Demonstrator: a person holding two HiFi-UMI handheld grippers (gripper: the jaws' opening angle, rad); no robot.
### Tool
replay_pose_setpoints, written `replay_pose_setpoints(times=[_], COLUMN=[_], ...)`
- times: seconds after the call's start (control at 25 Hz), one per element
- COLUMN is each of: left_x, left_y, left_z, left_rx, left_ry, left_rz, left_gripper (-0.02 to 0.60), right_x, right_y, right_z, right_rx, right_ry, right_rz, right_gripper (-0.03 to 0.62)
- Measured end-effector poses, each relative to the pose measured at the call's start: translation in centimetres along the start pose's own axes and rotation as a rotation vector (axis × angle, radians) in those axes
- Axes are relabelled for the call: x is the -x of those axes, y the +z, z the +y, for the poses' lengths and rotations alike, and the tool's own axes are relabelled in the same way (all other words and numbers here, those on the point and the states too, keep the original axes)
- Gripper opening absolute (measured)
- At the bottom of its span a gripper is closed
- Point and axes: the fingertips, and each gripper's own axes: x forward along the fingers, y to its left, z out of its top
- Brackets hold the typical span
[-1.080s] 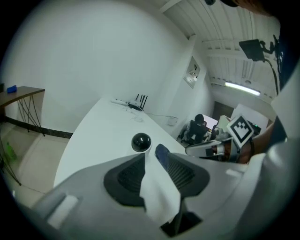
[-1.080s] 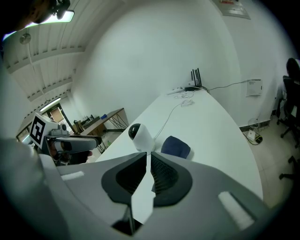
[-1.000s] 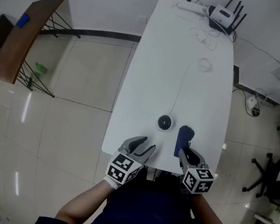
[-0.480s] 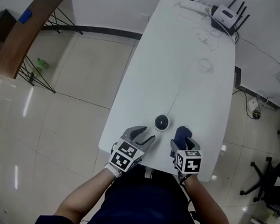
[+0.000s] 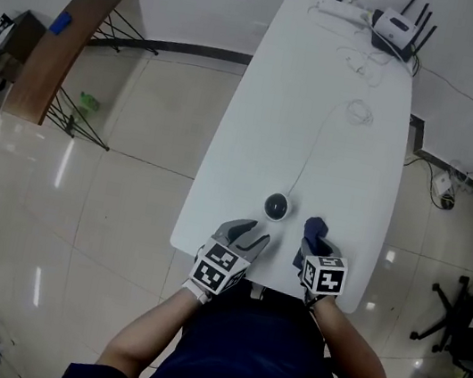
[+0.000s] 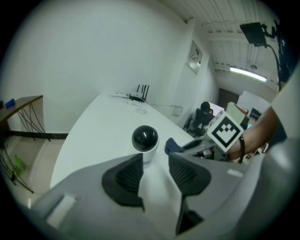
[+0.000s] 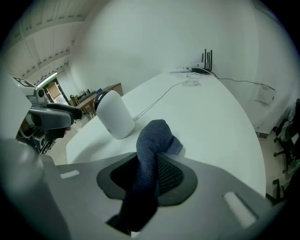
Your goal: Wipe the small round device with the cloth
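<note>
Gripping the cloth (image 7: 152,140) looks done: the right tongs (image 5: 316,254) have just been closing and now pinch its dark fold, just right of the small round device (image 5: 277,206) on the desk (image 5: 263,143). The left tongs (image 6: 154,164), narrowing slightly, stand wide and empty near the device. Cloth and device are apart, so the wiping is yet to come.

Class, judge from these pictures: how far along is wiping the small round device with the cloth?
Done: the cloth sits in the right gripper, whose fingers have just been closing on it. In hand: securing that grip; cloth and device are apart. Left: all the wiping.
</note>
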Motion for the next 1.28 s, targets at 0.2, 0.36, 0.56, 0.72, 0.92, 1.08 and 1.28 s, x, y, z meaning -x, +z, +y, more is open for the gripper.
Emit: replay_pose_setpoints(times=[0.2,0.36,0.56,0.72,0.92,1.08,1.28], left_x=[-0.4,0.0,-0.1,0.2,0.4,0.3,0.0], left_y=[0.9,2.6,3.4,2.8,1.3,1.3,1.8], left_z=[0.6,1.1,1.0,1.1,1.0,1.1,1.1], left_rx=[-0.015,-0.078,-0.136,-0.216,-0.210,-0.177,-0.173], left_ry=[0.021,0.034,0.031,0.043,0.030,0.028,0.020], left_rz=[-0.024,-0.056,-0.064,-0.040,-0.010,-0.013,-0.014], left_gripper=[0.170,0.158,0.135,0.135,0.138,0.138,0.138], right_x=[1.8,4.8,6.8,4.8,3.8,4.3,4.4], right_y=[2.6,8.3,13.6,11.7,10.1,11.5,12.8], right_z=[0.2,2.4,8.5,13.0,13.8,12.1,8.9], right_rx=[-0.003,0.271,0.759,1.232,1.451,1.135,0.692], right_ry=[0.083,0.073,0.038,0.020,-0.045,0.020,0.129], right_rz=[-0.106,-0.235,-0.293,-0.219,-0.191,-0.205,-0.195], right_gripper=[0.100,0.100,0.101,0.103,0.103,0.104,0.104])
